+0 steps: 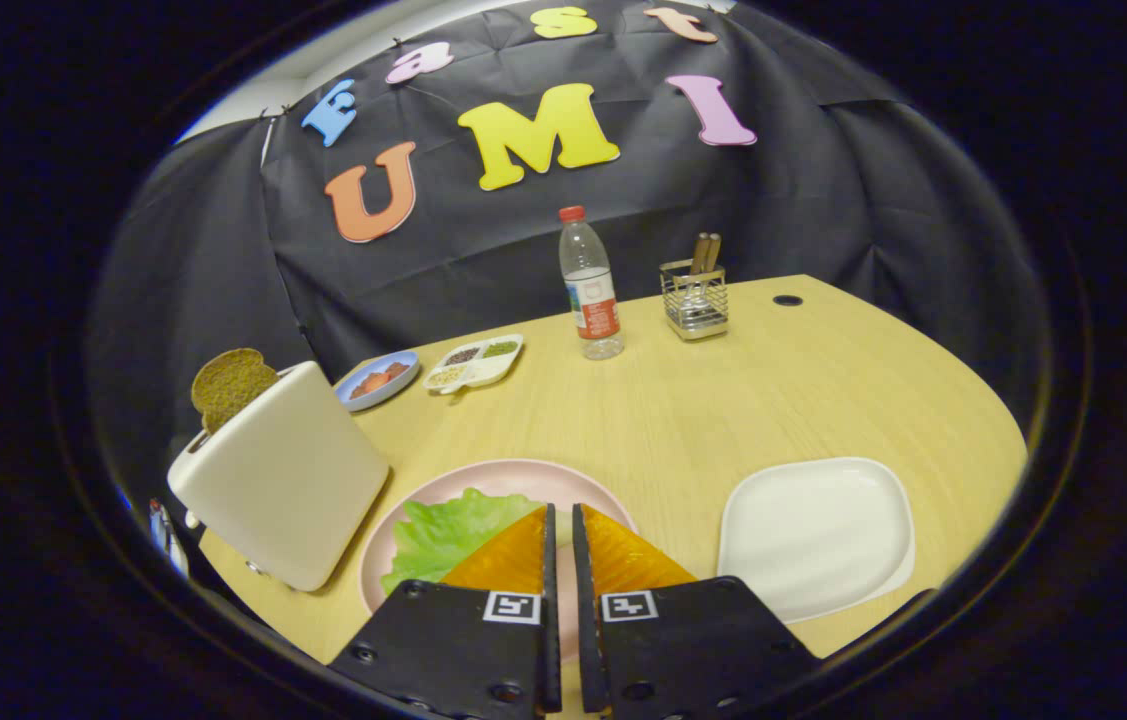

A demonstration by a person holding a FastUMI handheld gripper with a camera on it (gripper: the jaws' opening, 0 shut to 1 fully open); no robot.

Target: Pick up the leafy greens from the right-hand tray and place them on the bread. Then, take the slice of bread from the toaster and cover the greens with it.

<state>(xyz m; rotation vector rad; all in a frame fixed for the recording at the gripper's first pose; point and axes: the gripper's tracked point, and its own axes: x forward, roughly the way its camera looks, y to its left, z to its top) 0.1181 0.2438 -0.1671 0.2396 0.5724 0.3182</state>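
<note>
Over the pink plate [483,478], the gripper [563,520] hangs with its jaws nearly closed, a thin gap between them and nothing seen held. Lettuce [443,530] lies on the plate just ahead of the fingers; whether bread sits beneath it cannot be told. The white tray [818,530] to the right looks bare. A brown bread slice [228,385] stands up out of the tilted toaster [283,475]. Likely risks: a narrow grip crumbling or dropping the slice, or knocking the toaster across the surface [723,390].

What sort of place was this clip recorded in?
Likely a staged kitchen-table booth, not a real kitchen: a toaster with bread, a pink plate holding greens, and a black cloth wall behind the wooden table.
</note>
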